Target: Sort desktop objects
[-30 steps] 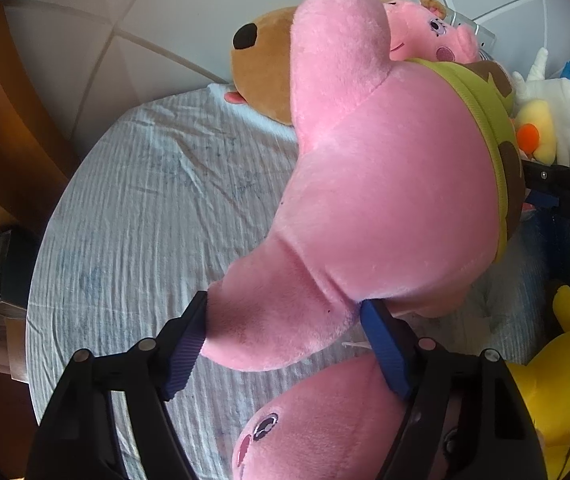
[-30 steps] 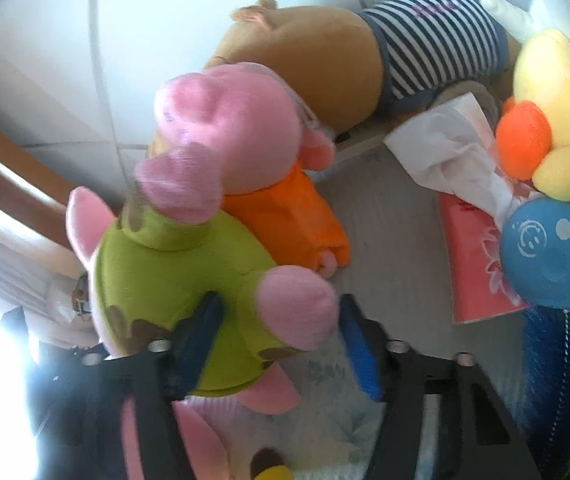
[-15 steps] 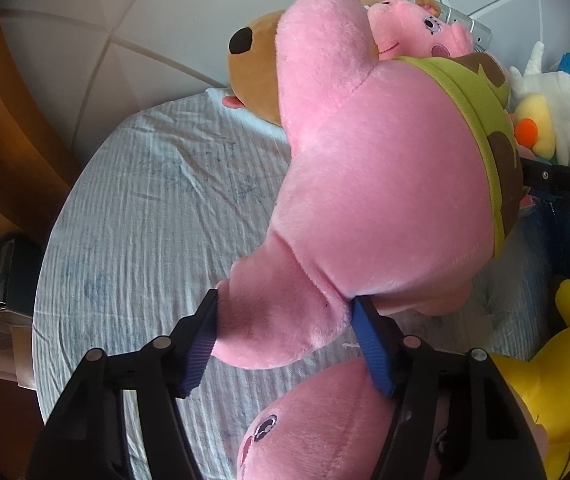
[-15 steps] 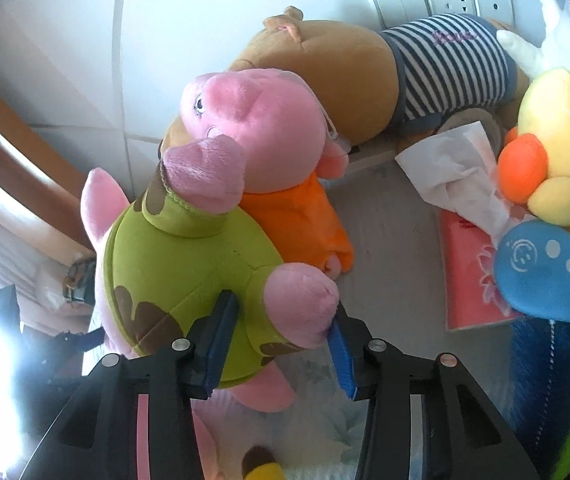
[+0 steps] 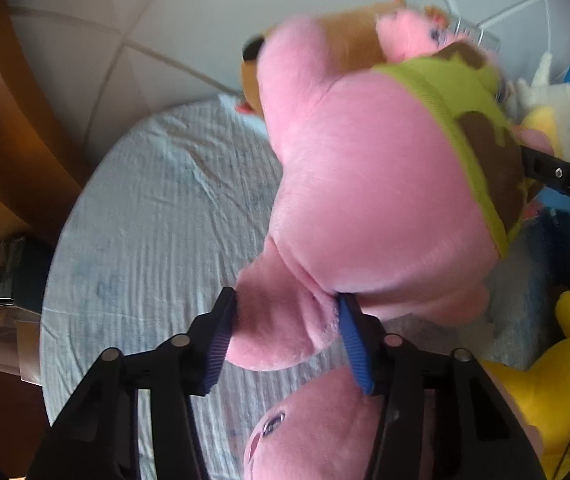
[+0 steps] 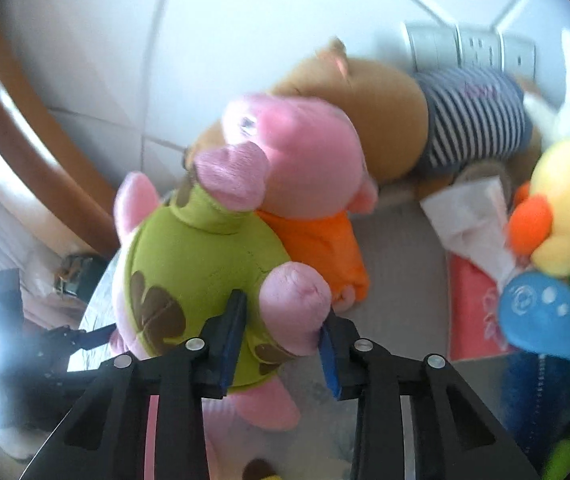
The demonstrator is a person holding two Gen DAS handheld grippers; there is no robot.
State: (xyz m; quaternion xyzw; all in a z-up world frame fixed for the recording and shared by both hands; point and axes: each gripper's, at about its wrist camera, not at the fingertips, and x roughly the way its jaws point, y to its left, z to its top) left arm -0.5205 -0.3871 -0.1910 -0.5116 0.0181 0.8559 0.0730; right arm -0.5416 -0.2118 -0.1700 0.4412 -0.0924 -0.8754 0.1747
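A big pink plush in a green shirt with brown spots hangs over the table between both grippers. My left gripper is closing its jaws on the plush's pink leg, and the blue pads press into it. In the right wrist view the same plush shows its green back. My right gripper is closing its jaws on the plush's round pink arm, pads squeezing it. The right gripper's black finger shows at the plush's far side. The left gripper shows dimly at lower left.
A round table with a pale blue cloth stands against a tiled wall. On it are a pink pig in orange, a brown striped plush, a red tissue box, a yellow plush and another pink plush head.
Both grippers' jaws have drawn in and now pinch the plush's leg and arm. The right gripper has shifted and rolled, and the plush has risen a little.
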